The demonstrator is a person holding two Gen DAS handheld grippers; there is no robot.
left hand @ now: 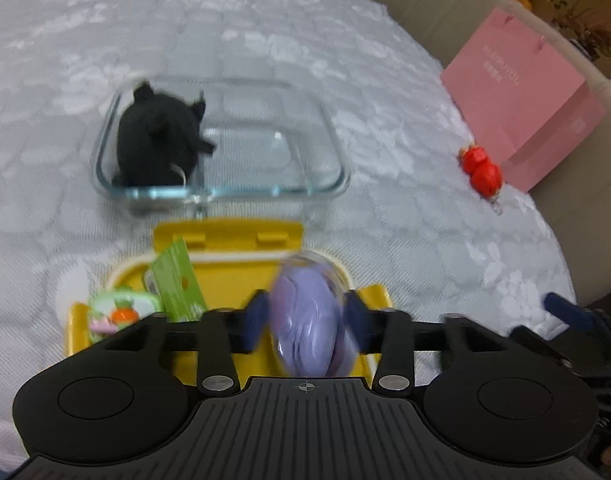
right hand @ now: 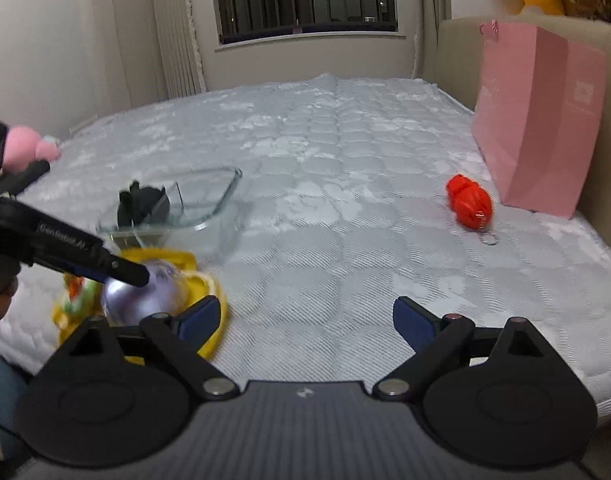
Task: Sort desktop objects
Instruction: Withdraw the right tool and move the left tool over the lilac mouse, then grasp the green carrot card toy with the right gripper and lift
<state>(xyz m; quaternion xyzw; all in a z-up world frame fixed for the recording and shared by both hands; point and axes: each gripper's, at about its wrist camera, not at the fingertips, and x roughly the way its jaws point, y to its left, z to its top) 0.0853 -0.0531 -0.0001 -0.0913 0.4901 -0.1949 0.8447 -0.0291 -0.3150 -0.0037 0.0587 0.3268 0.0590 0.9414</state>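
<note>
My left gripper (left hand: 305, 320) is shut on a purple egg-shaped capsule (left hand: 307, 320) and holds it just above an open yellow box (left hand: 225, 276). The box holds a green packet (left hand: 177, 280) and a small green toy (left hand: 117, 312). Behind it stands a clear glass dish (left hand: 305, 184) with a black plush toy (left hand: 157, 140) in its left half. A red keychain toy (left hand: 481, 170) lies to the right. My right gripper (right hand: 305, 320) is open and empty over the bedcover, with the capsule (right hand: 145, 292) and yellow box (right hand: 209, 284) at its left and the red keychain toy (right hand: 469, 200) ahead right.
The white quilted mattress (right hand: 325, 160) is the work surface. A pink paper bag (right hand: 541, 120) stands at the right edge against a beige headboard. A pink plush toy (right hand: 21, 148) lies at the far left. A wall with a window is beyond the bed.
</note>
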